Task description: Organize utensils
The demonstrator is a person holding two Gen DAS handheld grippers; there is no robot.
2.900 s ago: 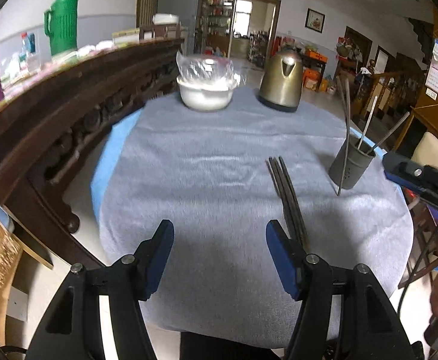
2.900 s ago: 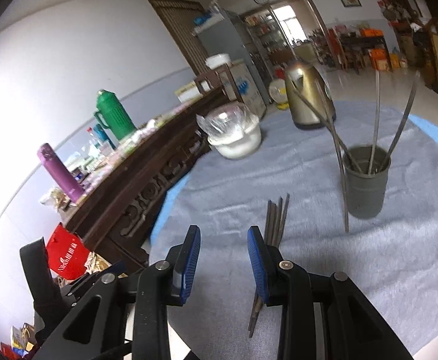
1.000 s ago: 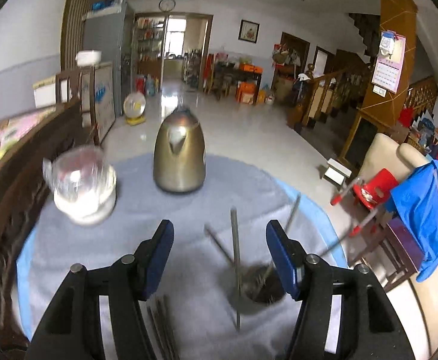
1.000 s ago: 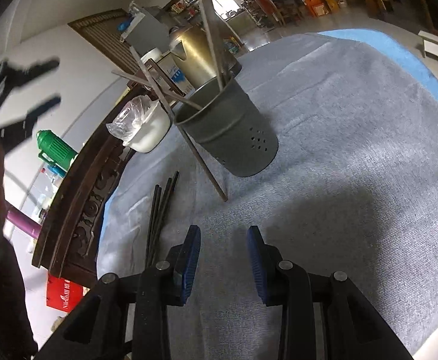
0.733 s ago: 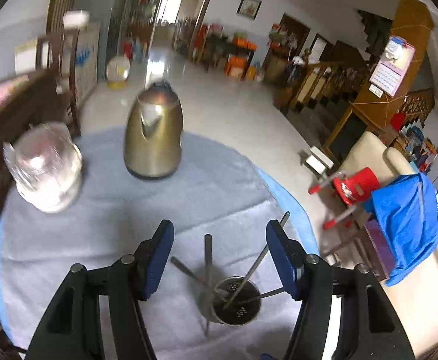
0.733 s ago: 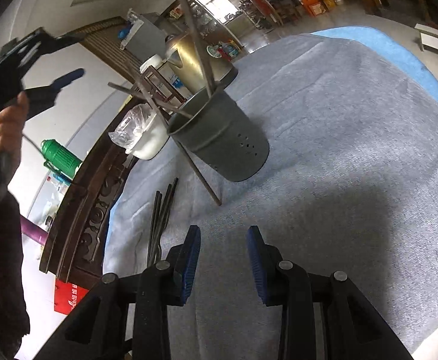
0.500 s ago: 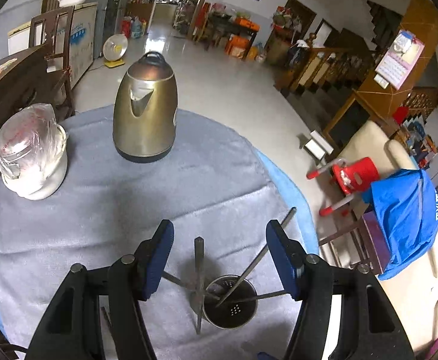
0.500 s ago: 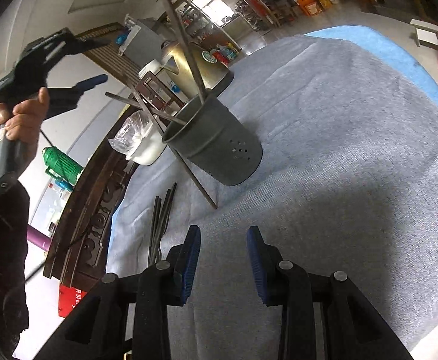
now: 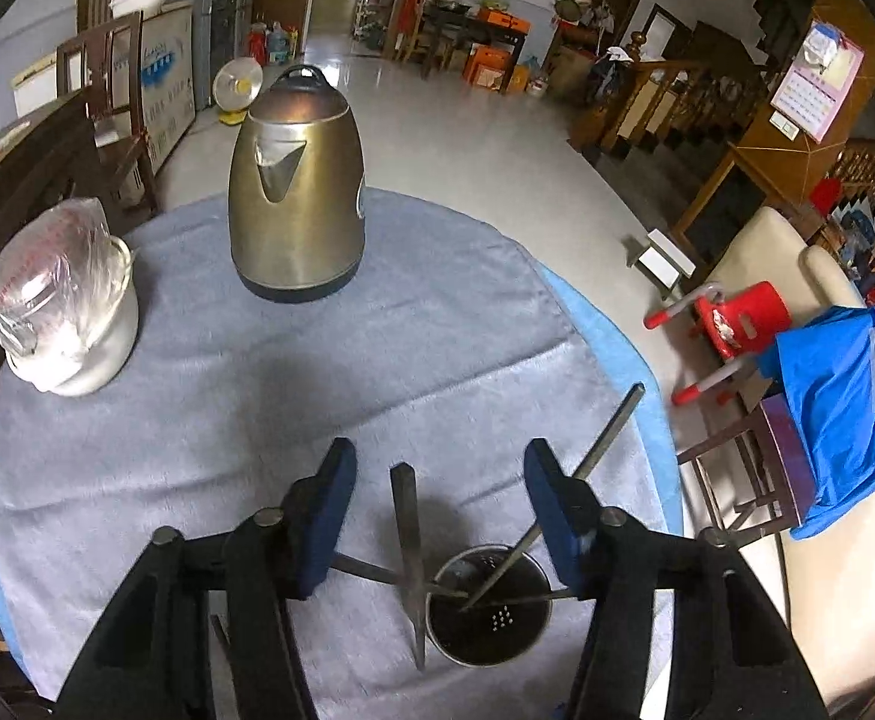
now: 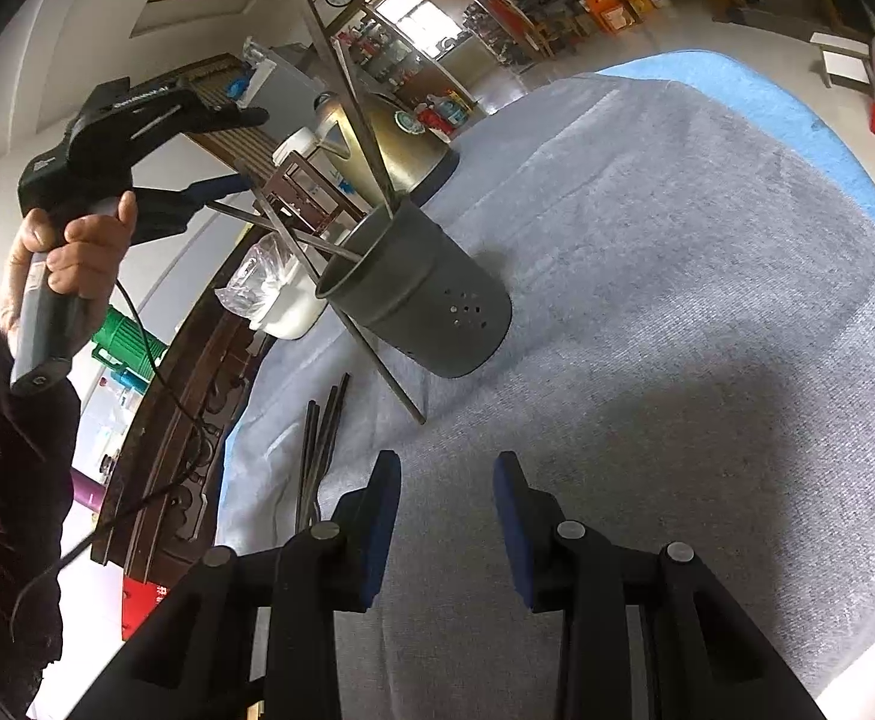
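Note:
A dark grey utensil holder [image 9: 488,606] stands on the grey tablecloth [image 9: 317,372] with several metal chopsticks fanned out of it. One chopstick [image 9: 404,540] leans against its outside, its foot on the cloth. My left gripper [image 9: 440,510] hangs above the holder, pointing steeply down; its jaws are closing with that chopstick's top end between them, the pads apart from it. In the right wrist view, a hand holds the left gripper [image 10: 251,147] over the holder [image 10: 419,300]. Loose chopsticks [image 10: 317,450] lie on the cloth. My right gripper [image 10: 446,516] is open and holds nothing.
A brass-coloured kettle [image 9: 296,192] and a white bowl under plastic wrap [image 9: 59,312] stand at the table's far side. A dark wooden sideboard [image 10: 185,420] runs along the left. Beyond the table's right edge are a red stool [image 9: 737,318] and a blue jacket [image 9: 839,408].
The left gripper has moved over the holder, tipped further down, and its jaws have narrowed around the leaning chopstick's top. The right gripper has hardly moved.

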